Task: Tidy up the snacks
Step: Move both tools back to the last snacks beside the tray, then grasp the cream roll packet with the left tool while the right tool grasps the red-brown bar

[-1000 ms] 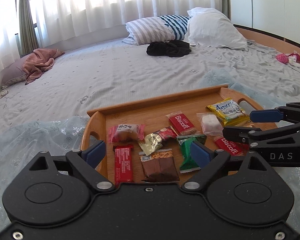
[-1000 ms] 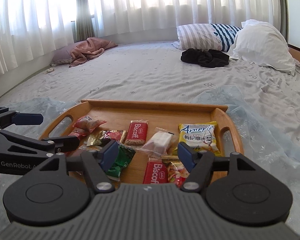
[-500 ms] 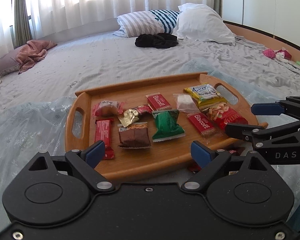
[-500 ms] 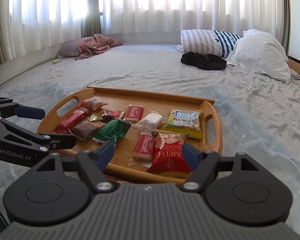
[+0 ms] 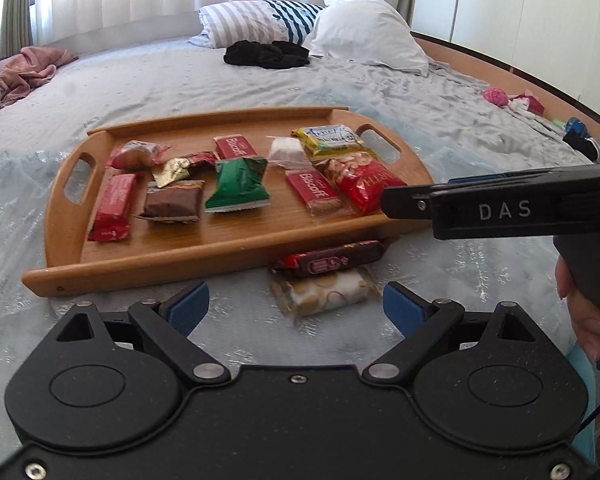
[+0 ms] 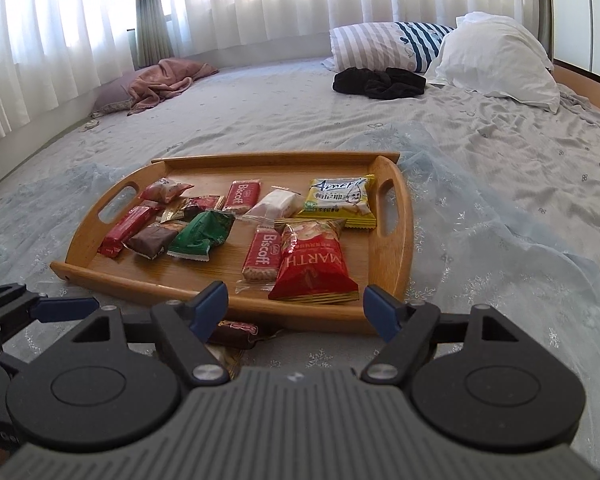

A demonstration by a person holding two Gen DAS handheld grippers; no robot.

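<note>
A wooden tray [image 5: 160, 270] lies on the bed with several wrapped snacks on it, among them a green packet [image 5: 238, 184] and a red bag [image 5: 364, 184]. Two snacks lie on the sheet just before its front rim: a dark red bar [image 5: 332, 262] and a cream cookie packet [image 5: 326, 294]. My left gripper [image 5: 296, 306] hovers low over these two, jaws opening, nothing between the pads. My right gripper [image 6: 296, 306] is open and empty before the tray's [image 6: 148, 284] near edge, close to the red bag [image 6: 312, 268]. The dark bar [image 6: 236, 330] peeks out under its left finger.
Thin shiny plastic [image 6: 480, 216] is spread over the grey bedsheet under the tray. Pillows [image 6: 496, 60] and a black garment [image 6: 380, 80] lie at the head, a pink cloth [image 6: 164, 80] by the curtains. Small items [image 5: 532, 102] sit along the wooden bed frame. A hand [image 5: 580, 300] holds the right gripper.
Both grippers have drawn back from over the tray toward its near edge. The two snacks on the sheet have come into the left wrist view. The right jaws have spread wider.
</note>
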